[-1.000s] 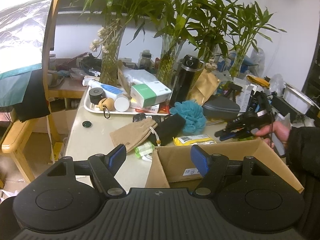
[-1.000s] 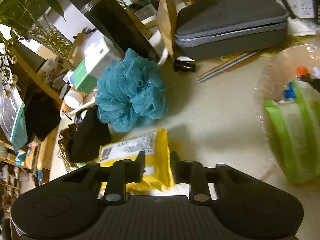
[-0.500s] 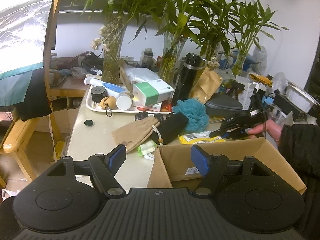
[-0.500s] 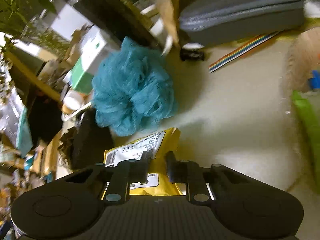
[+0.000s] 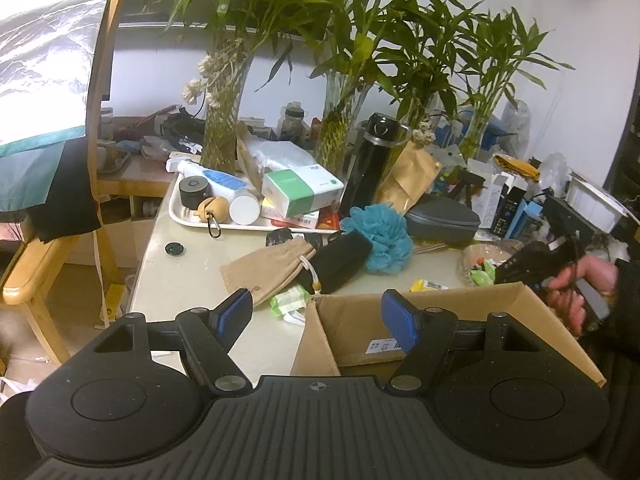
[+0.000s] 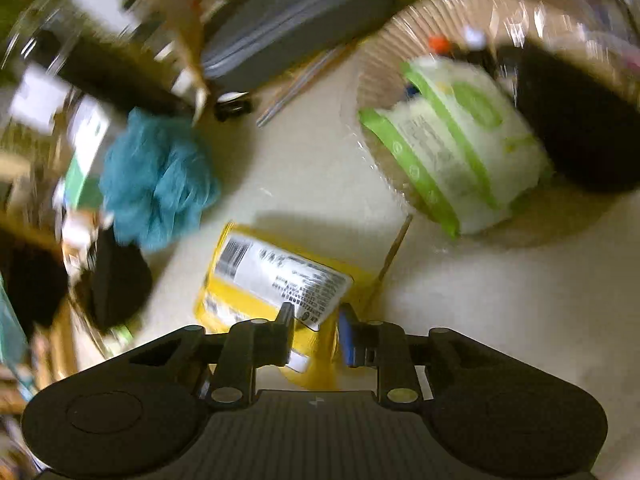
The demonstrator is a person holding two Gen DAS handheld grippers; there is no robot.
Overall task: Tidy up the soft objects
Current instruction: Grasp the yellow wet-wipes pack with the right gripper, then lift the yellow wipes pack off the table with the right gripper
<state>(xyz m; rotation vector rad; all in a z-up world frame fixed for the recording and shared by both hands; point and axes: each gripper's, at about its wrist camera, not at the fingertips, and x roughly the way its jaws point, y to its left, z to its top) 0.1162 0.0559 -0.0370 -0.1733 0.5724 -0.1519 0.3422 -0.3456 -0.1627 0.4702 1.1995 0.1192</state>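
Observation:
A yellow packet point(image 6: 276, 276) with a white label lies on the cream table, and its near corner sits between the fingers of my right gripper point(image 6: 316, 322). Those jaws are opening and the pads stand just off the packet. From the left wrist, the packet point(image 5: 430, 285) peeks over the far wall of the cardboard box point(image 5: 460, 308), and a hand holds the right gripper point(image 5: 520, 264) beyond it. My left gripper point(image 5: 316, 306) hangs open and empty over the box's left corner. A teal loofah point(image 5: 380, 236) point(image 6: 156, 184), a black pouch point(image 5: 340, 260) and a beige drawstring pouch point(image 5: 268, 270) lie to the left.
A green-and-white wipes pack point(image 6: 452, 160) rests in a film-covered bowl point(image 6: 384, 52) on the right. A grey zip case point(image 5: 442, 220), a black flask point(image 5: 368, 168), glass vases with plants and a full white tray point(image 5: 180, 216) crowd the back. A wooden chair point(image 5: 24, 276) stands left.
The right gripper pinched the yellow packet, shifted it right toward the box, and now its jaws have widened again. Its view swung toward the wipes bowl. The left gripper stayed still.

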